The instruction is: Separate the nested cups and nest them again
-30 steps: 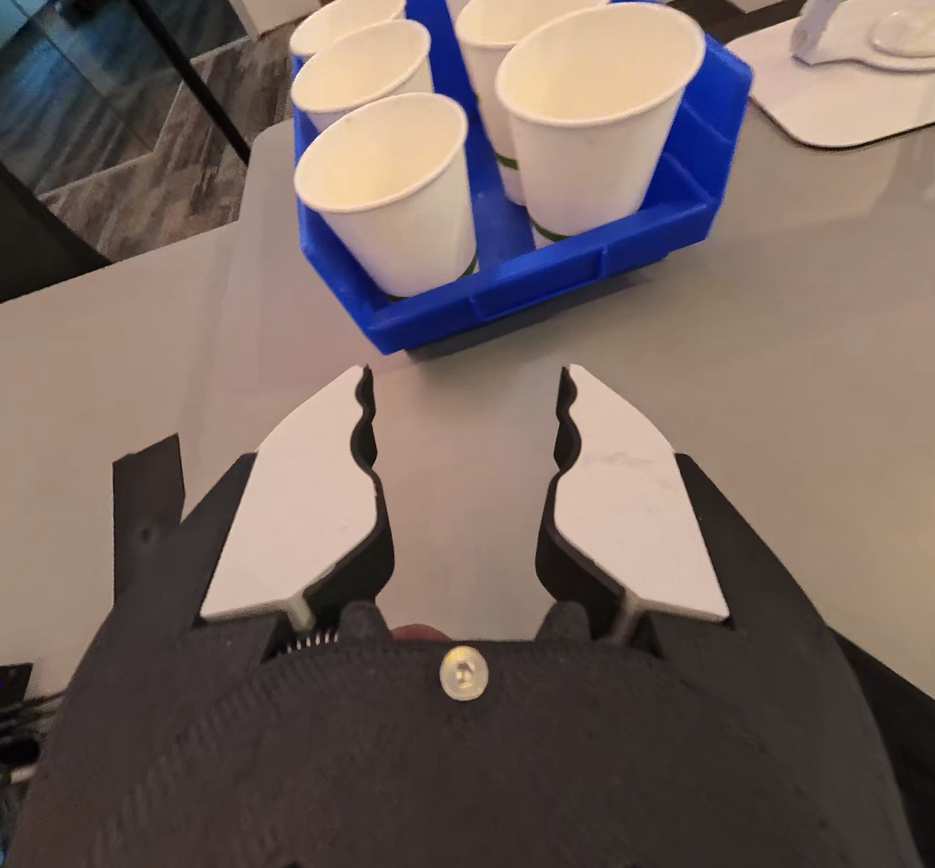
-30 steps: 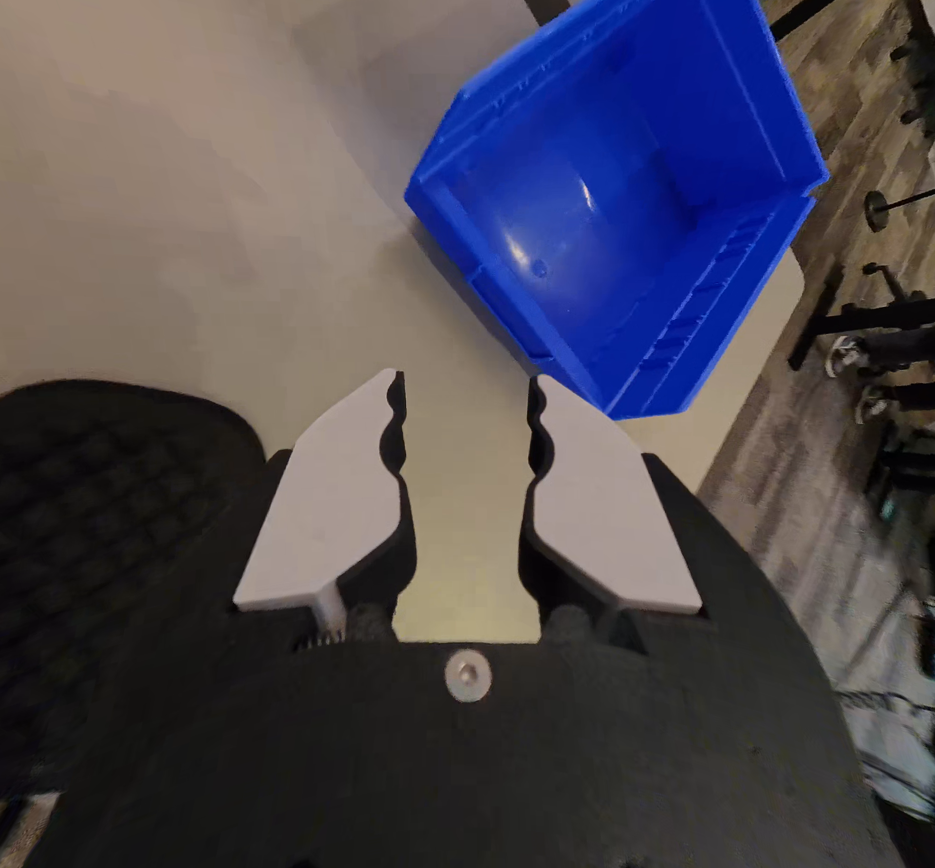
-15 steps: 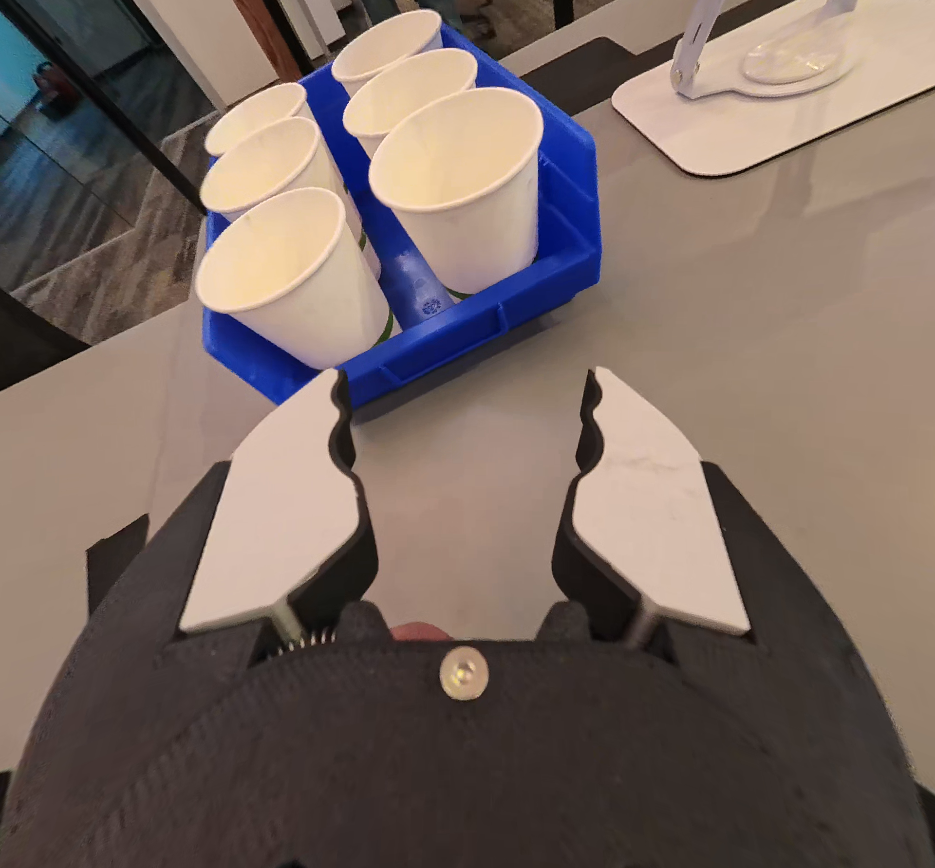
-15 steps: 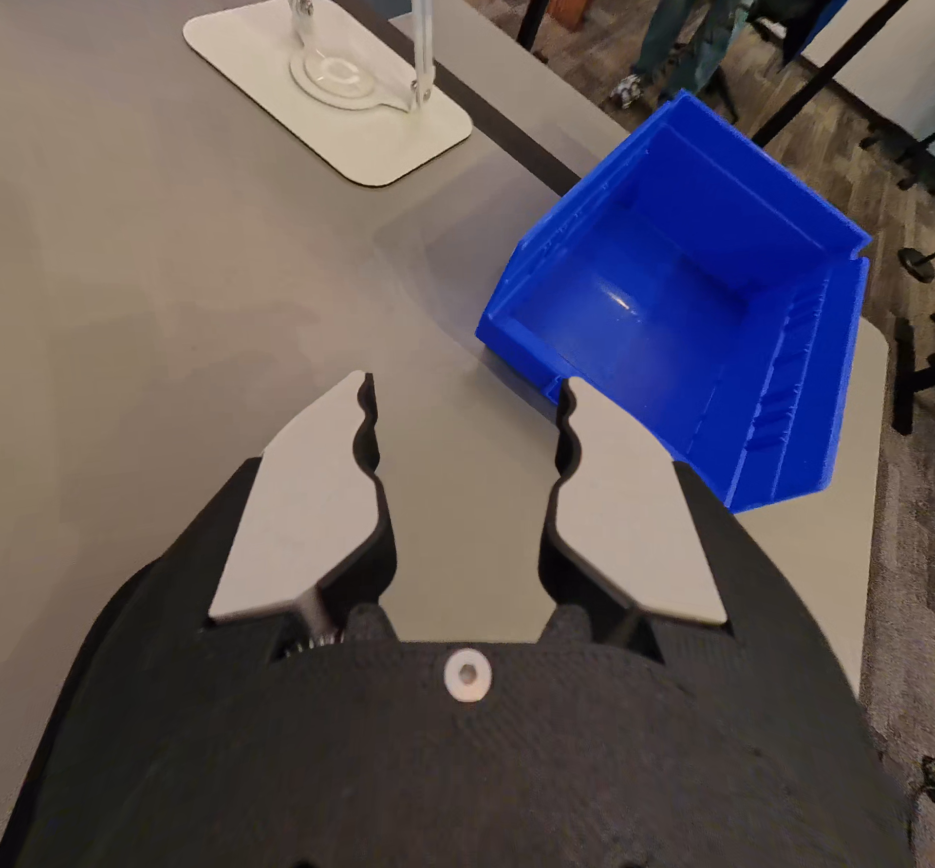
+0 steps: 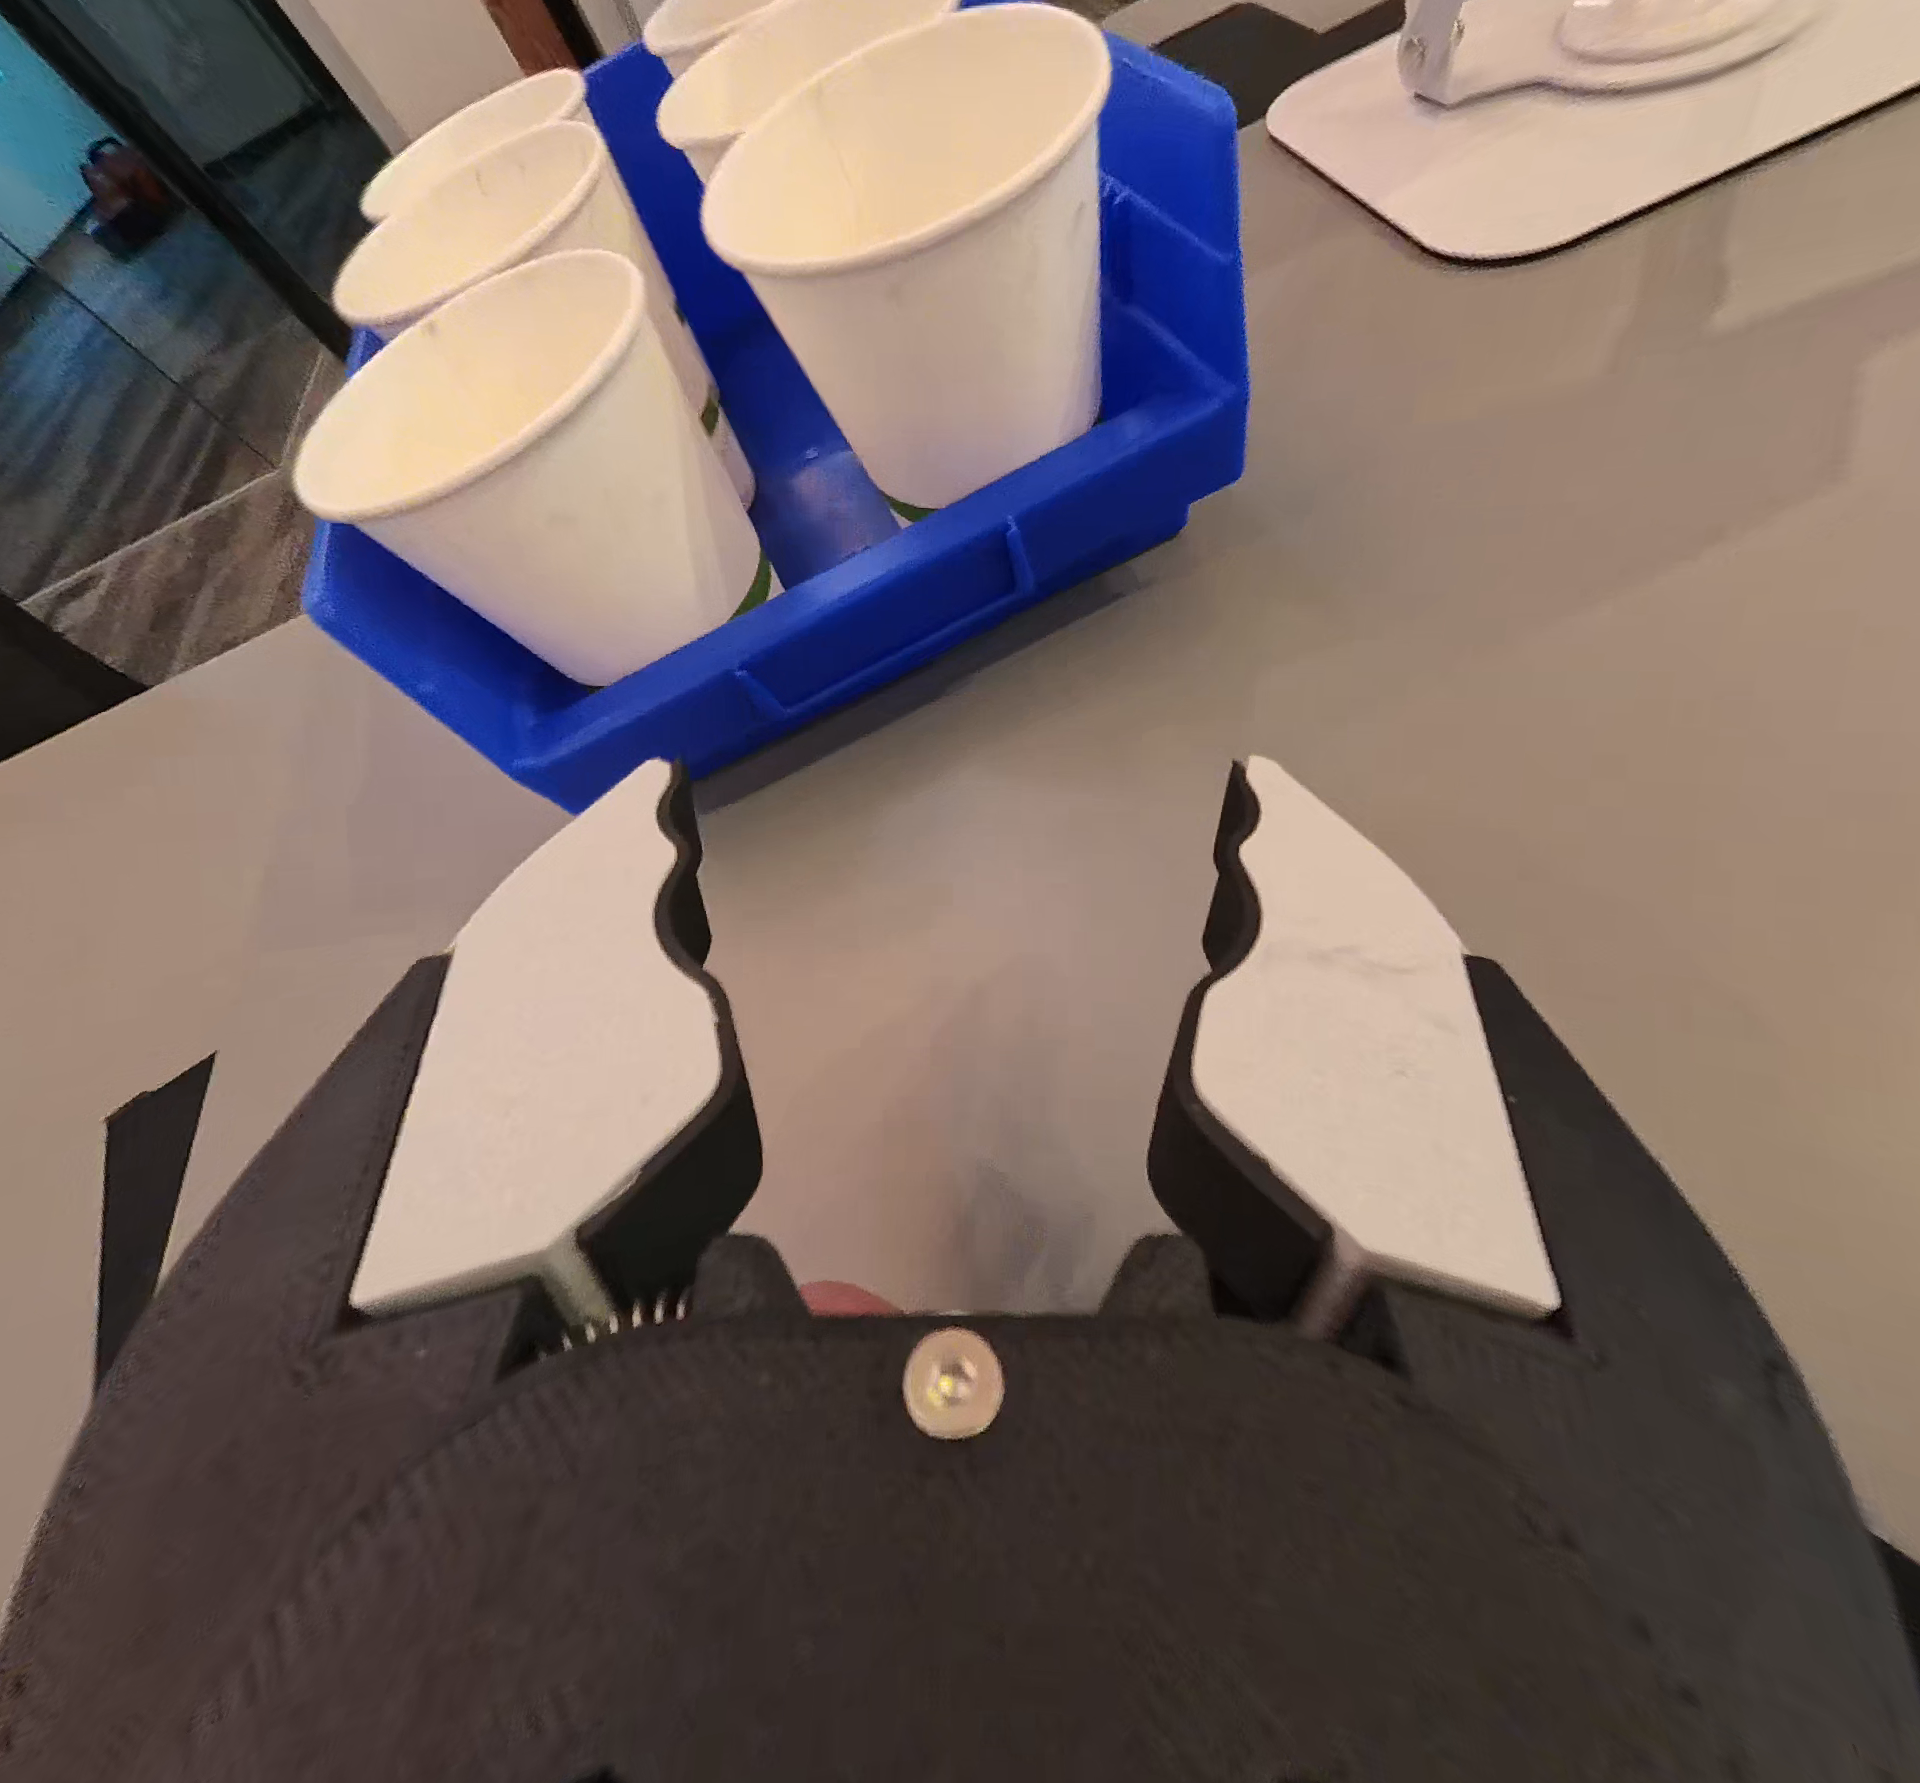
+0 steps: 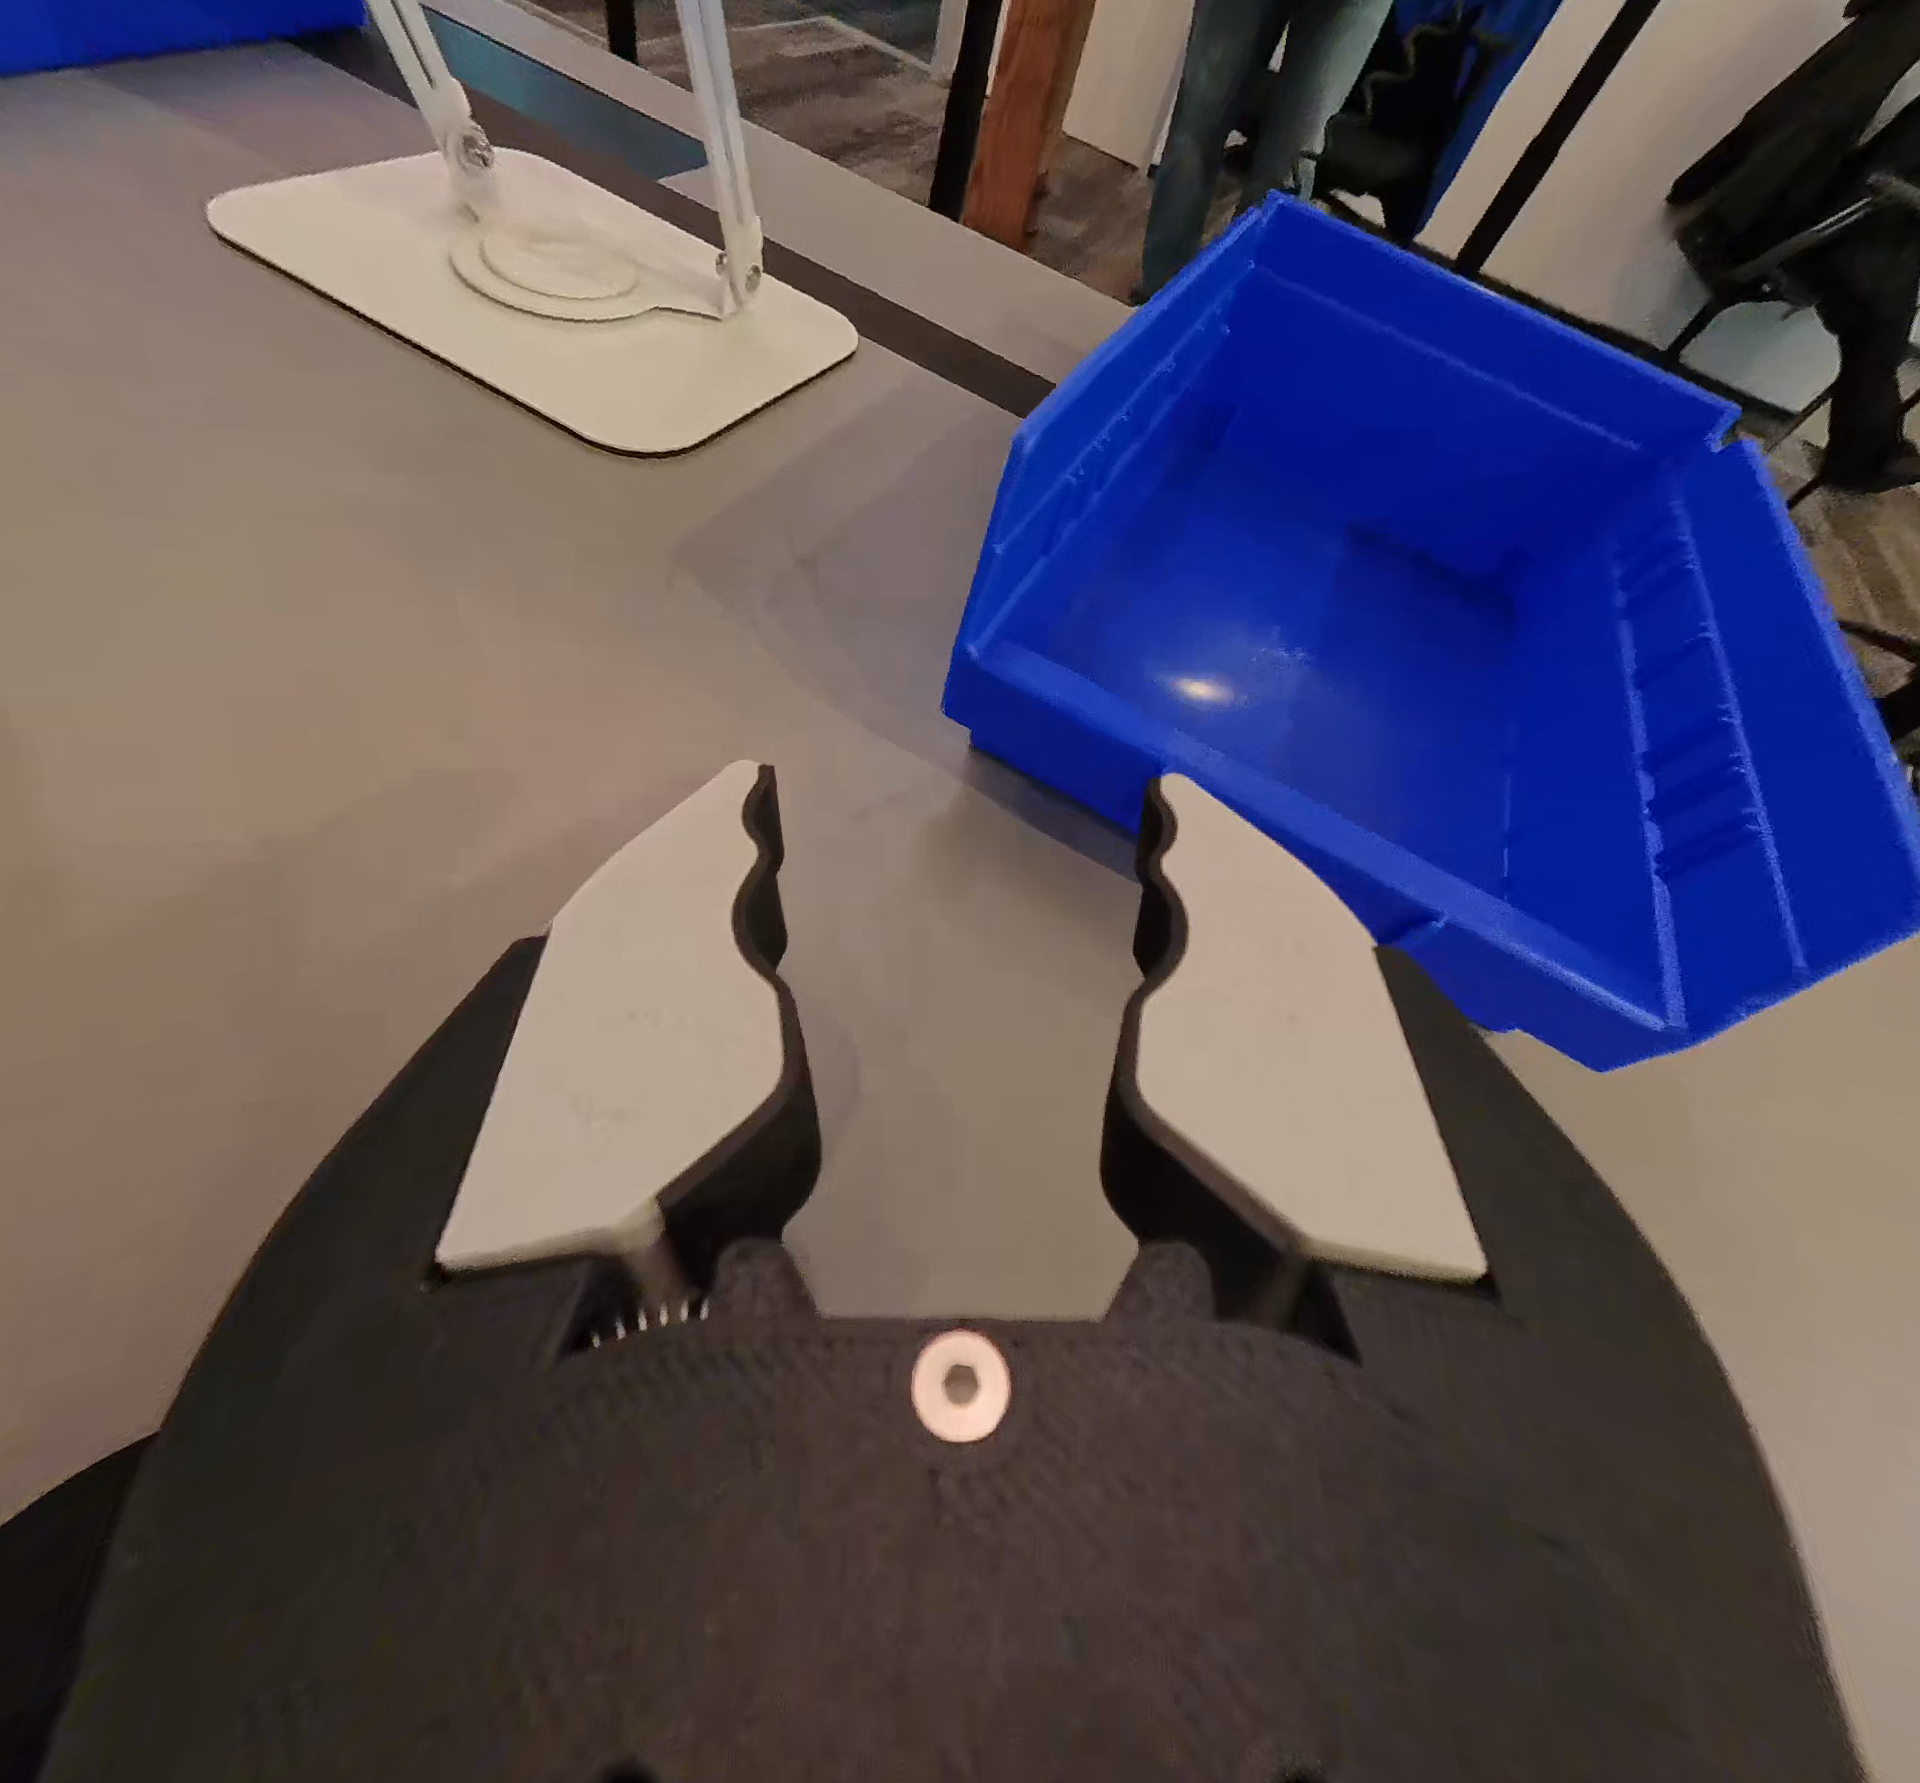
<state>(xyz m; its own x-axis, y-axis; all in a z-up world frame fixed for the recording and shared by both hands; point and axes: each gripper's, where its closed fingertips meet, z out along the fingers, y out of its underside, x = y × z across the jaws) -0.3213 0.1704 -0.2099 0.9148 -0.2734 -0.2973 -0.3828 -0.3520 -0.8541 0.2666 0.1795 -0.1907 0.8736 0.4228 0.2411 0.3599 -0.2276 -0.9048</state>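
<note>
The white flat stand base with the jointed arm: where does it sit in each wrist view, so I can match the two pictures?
Left wrist view: white stand base lies at the upper right, right of the blue bin of paper cups.
Right wrist view: it lies at the upper left, left of the empty blue bin.
Shared landmark: the grey table that bears it.

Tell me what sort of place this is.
Probably an office or lab workspace: a grey table carries blue storage bins, one filled with white paper cups, beside a white lamp base; chairs and people's legs stand behind.
</note>
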